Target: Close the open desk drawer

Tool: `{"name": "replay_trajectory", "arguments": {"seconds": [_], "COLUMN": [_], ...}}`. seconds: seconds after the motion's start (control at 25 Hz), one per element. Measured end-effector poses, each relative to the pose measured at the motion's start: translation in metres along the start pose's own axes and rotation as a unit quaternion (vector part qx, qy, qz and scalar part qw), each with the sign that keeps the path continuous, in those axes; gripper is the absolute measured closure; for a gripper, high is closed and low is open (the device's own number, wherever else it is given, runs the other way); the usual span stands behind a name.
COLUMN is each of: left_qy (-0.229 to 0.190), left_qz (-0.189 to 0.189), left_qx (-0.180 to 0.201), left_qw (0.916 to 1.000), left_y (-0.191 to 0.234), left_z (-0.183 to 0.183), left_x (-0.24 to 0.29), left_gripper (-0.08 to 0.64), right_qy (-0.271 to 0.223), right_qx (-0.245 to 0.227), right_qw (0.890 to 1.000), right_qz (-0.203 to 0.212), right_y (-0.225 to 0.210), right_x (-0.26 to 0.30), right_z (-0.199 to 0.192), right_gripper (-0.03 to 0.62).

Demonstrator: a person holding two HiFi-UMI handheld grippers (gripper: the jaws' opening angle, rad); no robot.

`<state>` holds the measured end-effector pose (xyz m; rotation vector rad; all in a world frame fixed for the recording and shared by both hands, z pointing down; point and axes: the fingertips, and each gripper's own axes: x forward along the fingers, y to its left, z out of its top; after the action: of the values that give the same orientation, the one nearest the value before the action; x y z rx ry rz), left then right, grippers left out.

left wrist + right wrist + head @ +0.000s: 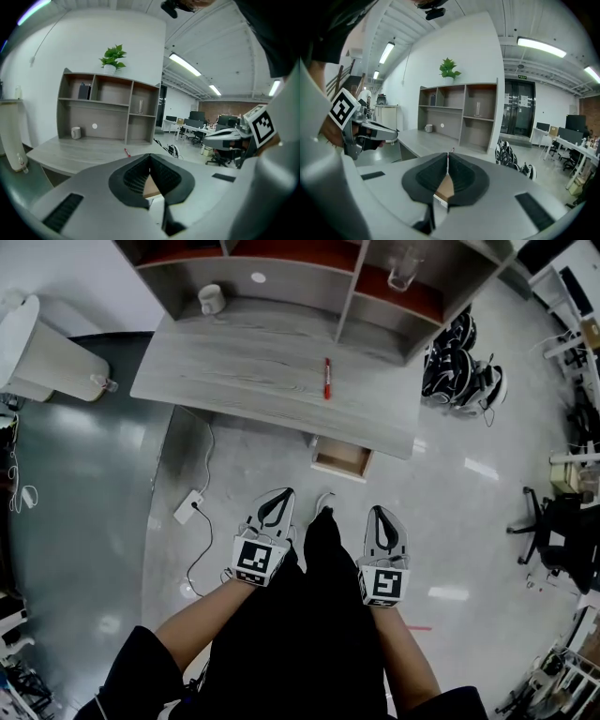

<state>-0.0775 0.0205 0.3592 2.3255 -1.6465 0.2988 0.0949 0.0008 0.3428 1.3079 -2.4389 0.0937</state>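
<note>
Drawer (342,461): open below the near edge of the tabletop (253,362), straight ahead of you, midway between your left claw (281,498) and right claw (380,514); both pinched together, empty.

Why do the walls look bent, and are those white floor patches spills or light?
Head view: the wide lens bows the desk, and the patches on the floor are lamp glare, not spills. Left gripper view: dark corners, ceiling strip light washed out. Right gripper view: the shelf unit curves likewise.
</note>
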Motion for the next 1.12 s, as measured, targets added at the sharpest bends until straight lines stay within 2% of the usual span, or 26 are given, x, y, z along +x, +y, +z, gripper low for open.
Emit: {"name": "replay_trajectory", "arguments": {"seconds": [0.08,0.24,0.48,0.68,0.8,1.04,1.12], "left_qy": [0.009,0.014,0.019,0.044,0.044,0.066,0.073], "left_qz": [0.003,0.011,-0.011,-0.021,-0.021,-0.013,-0.017], "left_qx": [-0.01,0.0,-0.012,-0.007,-0.014,-0.02,-0.024], "left_qw": [0.9999,0.9998,0.9997,0.9988,0.9987,0.9975,0.9969], "left_y": [0.005,0.015,0.015,0.017,0.018,0.032,0.036], "left_z": [-0.007,-0.022,-0.059,-0.107,-0.129,-0.174,-0.188], "left_x": [0.012,0.037,0.076,0.101,0.109,0.121,0.126], "left_gripper": [0.549,0.549,0.549,0.549,0.549,0.543,0.518], "right_qy": [0.008,0.03,0.05,0.111,0.138,0.147,0.149], "right_qx": [0.005,0.021,0.048,0.097,0.114,0.093,0.094], "right_qw": [1.0,0.999,0.998,0.989,0.983,0.985,0.984], "right_qz": [0.005,0.001,-0.01,-0.029,-0.033,-0.015,-0.019], "right_y": [-0.004,-0.013,-0.025,-0.034,-0.04,-0.042,-0.043], "right_x": [0.01,0.035,0.067,0.087,0.091,0.111,0.118], "right_z": [-0.008,-0.036,-0.091,-0.158,-0.193,-0.235,-0.247], "right_gripper": [0.574,0.574,0.574,0.573,0.572,0.56,0.545]}}
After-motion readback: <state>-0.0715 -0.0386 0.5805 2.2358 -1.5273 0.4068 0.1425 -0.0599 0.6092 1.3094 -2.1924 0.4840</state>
